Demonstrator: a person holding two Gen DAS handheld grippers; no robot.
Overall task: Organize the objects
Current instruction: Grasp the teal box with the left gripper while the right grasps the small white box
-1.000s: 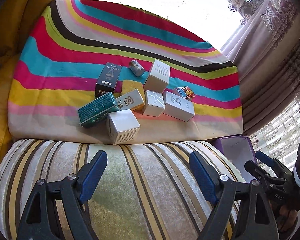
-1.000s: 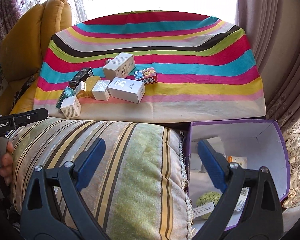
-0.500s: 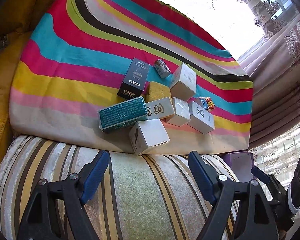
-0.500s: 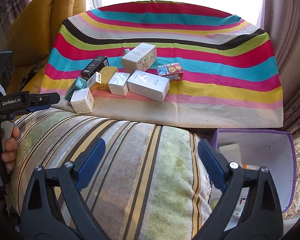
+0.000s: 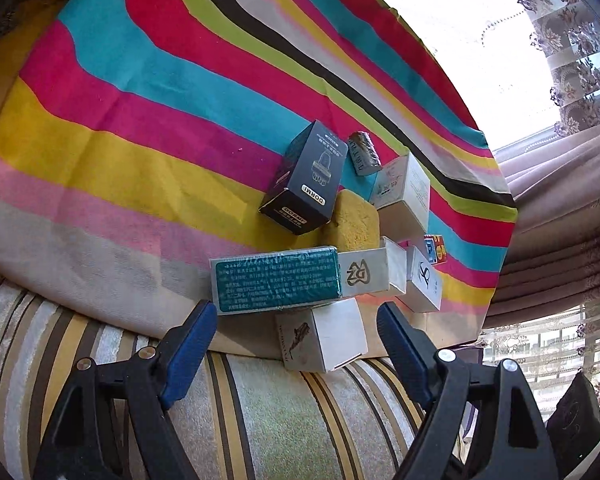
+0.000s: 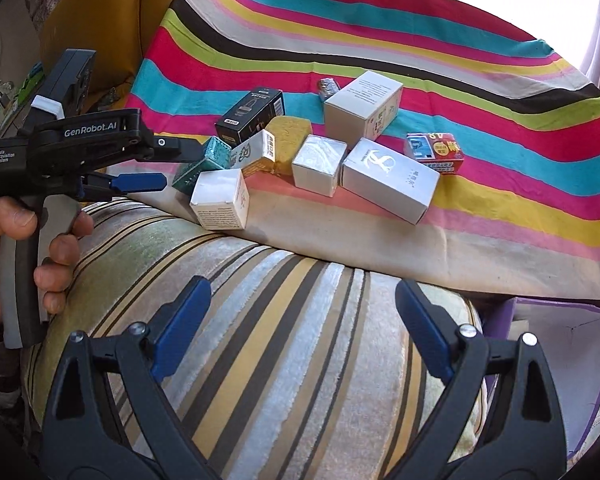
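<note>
The left gripper (image 5: 292,340), tongs apart, is lining up on the white box (image 5: 322,336) at the striped cloth's (image 5: 140,140) near edge; the right gripper (image 6: 300,324), also apart, is idling over the cushion (image 6: 284,320).

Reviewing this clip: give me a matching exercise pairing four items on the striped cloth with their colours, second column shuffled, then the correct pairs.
Things:
1. DORMI box
2. sponge
3. long box with printed text
4. small box at the cloth's front edge

Colours:
A. white
B. teal
C. black
D. yellow

Pairs: 1-C, 2-D, 3-B, 4-A
</note>
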